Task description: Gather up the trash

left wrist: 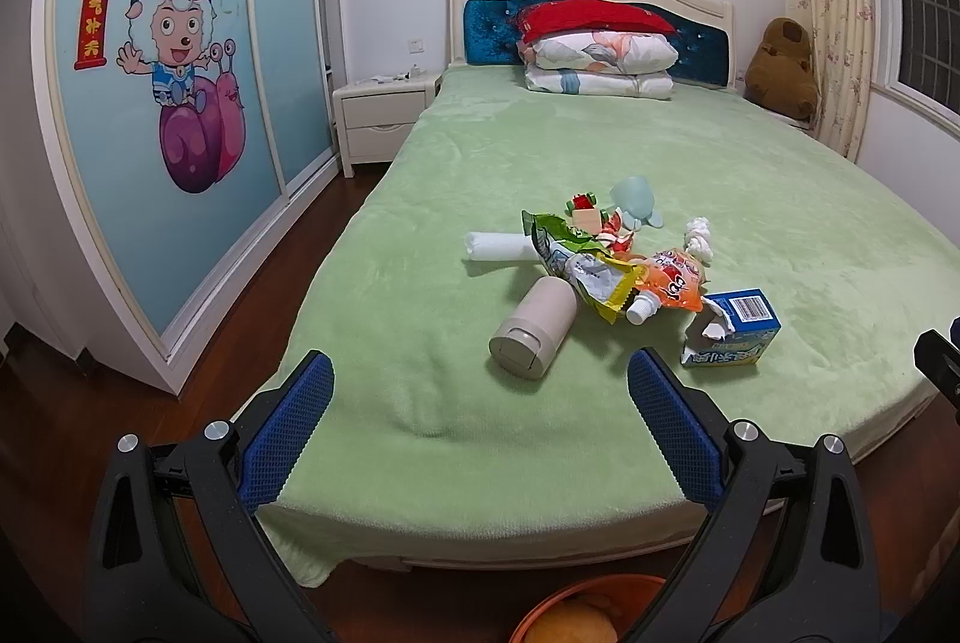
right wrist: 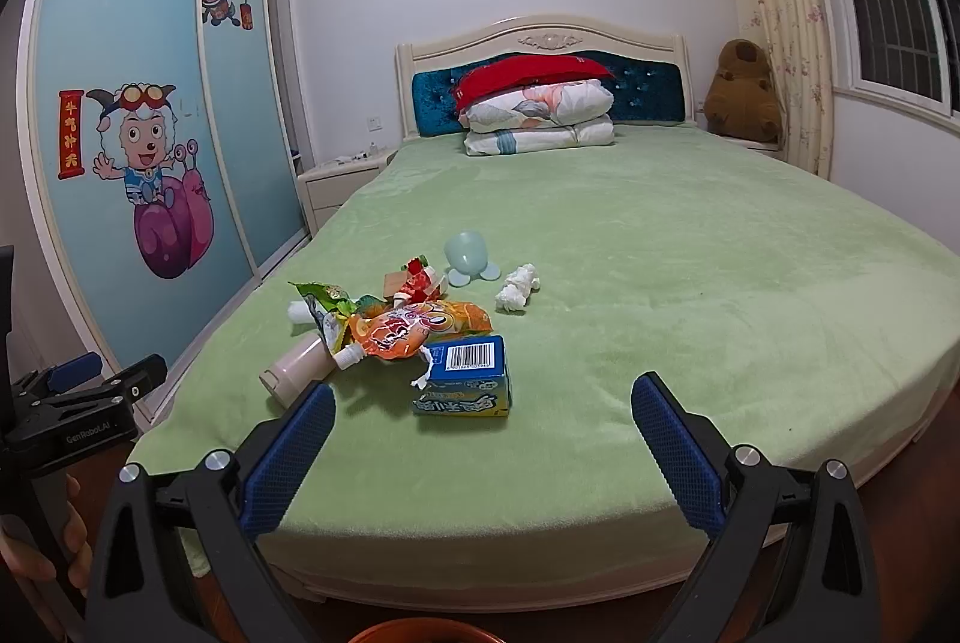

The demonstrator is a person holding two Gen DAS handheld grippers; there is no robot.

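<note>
Trash lies heaped mid-bed on the green blanket [left wrist: 600, 151]: a torn blue carton [right wrist: 465, 376] just beyond your right gripper [right wrist: 483, 406], an orange pouch [left wrist: 675, 280] farther. Your left gripper [left wrist: 480, 379] faces a beige canister [left wrist: 534, 334]. Both grippers spread wide, holding nothing.
</note>
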